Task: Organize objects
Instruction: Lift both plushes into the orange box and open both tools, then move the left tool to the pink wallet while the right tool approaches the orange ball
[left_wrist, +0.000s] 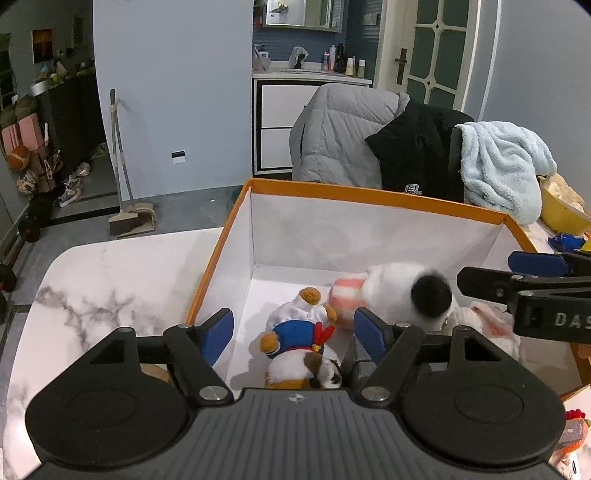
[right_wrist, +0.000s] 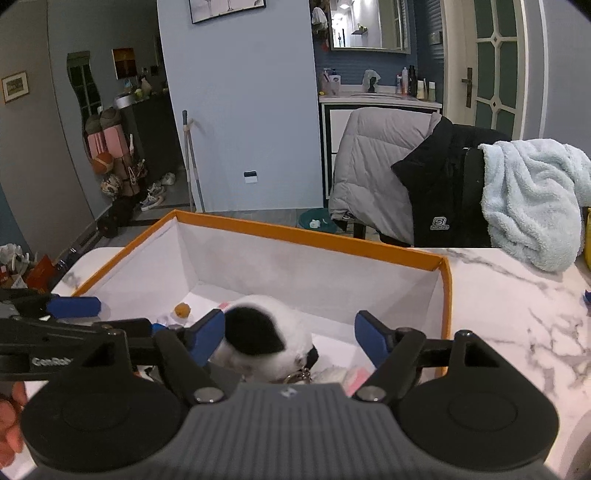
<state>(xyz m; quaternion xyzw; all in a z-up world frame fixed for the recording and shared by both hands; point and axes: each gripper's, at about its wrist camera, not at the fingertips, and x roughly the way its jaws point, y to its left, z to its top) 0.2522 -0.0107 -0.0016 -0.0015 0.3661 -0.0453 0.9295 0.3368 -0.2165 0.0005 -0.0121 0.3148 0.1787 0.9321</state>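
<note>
White letters "DAS" are seen on the black plastic arm of the right gripper (left_wrist: 537, 271), to the right of the left jaws. Part of a white word, "CenRob", is seen on the black plastic arm of the left gripper (right_wrist: 74, 306), left of the right jaws. A white "S" logo is seen on the black jacket (right_wrist: 439, 192), far beyond the jaws; the small word under it cannot be read.

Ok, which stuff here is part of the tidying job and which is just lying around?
Part of the job:
- orange-rimmed box
- duck plush in blue, lying in the box
- white plush with black ear, in the box
- left tongs and right tongs, both open

Lying about:
- grey jacket
- black jacket
- light blue towel
- broom
</note>
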